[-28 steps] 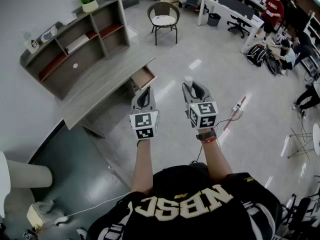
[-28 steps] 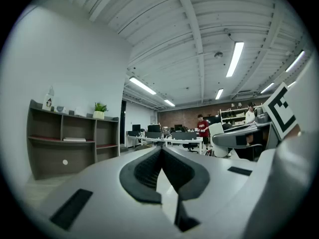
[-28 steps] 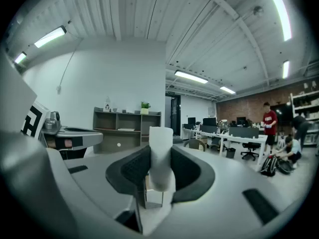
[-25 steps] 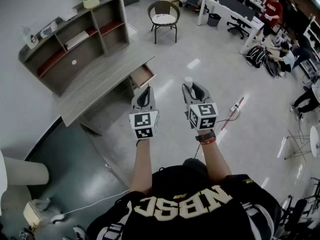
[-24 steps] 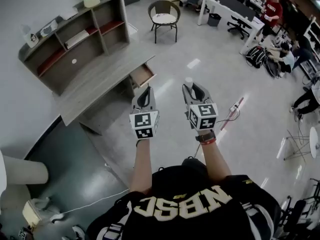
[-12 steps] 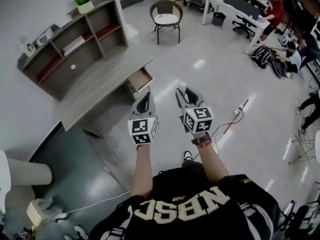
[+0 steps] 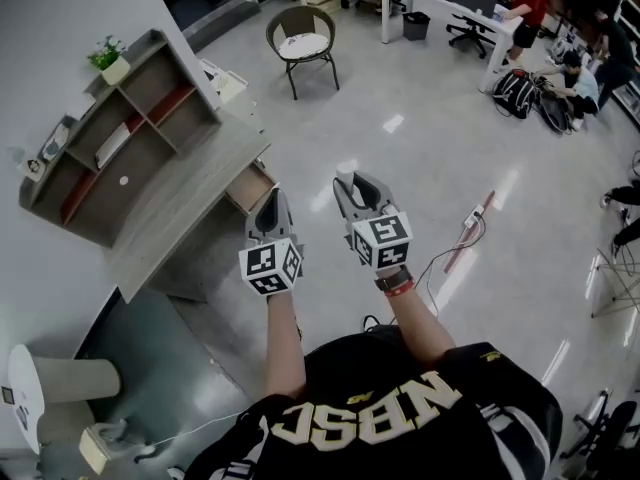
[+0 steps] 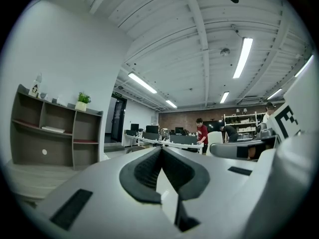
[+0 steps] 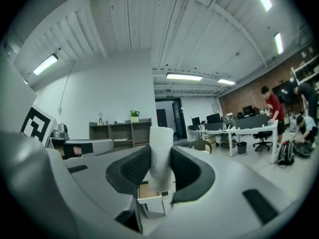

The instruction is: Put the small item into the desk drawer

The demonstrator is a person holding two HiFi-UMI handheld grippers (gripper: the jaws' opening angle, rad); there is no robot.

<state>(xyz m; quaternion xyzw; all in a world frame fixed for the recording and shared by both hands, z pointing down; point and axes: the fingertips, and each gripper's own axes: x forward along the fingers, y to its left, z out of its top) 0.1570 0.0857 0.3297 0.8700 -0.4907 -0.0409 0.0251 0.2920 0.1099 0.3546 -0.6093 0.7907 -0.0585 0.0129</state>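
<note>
Picking up looks done; delivery remains. The small white cylindrical item (image 9: 160, 156) stands upright, pinched between the wide-set jaws of the right gripper (image 7: 352, 186). It is well apart from the open wooden desk drawer (image 7: 250, 188) at its nine o'clock. The left gripper (image 7: 270, 206) is closed and empty.

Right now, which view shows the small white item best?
The right gripper view: the small white item stands upright, pinched between the right claw's pads, close up. The head view shows only its top as a speck; the left gripper view leaves it unclear.
</note>
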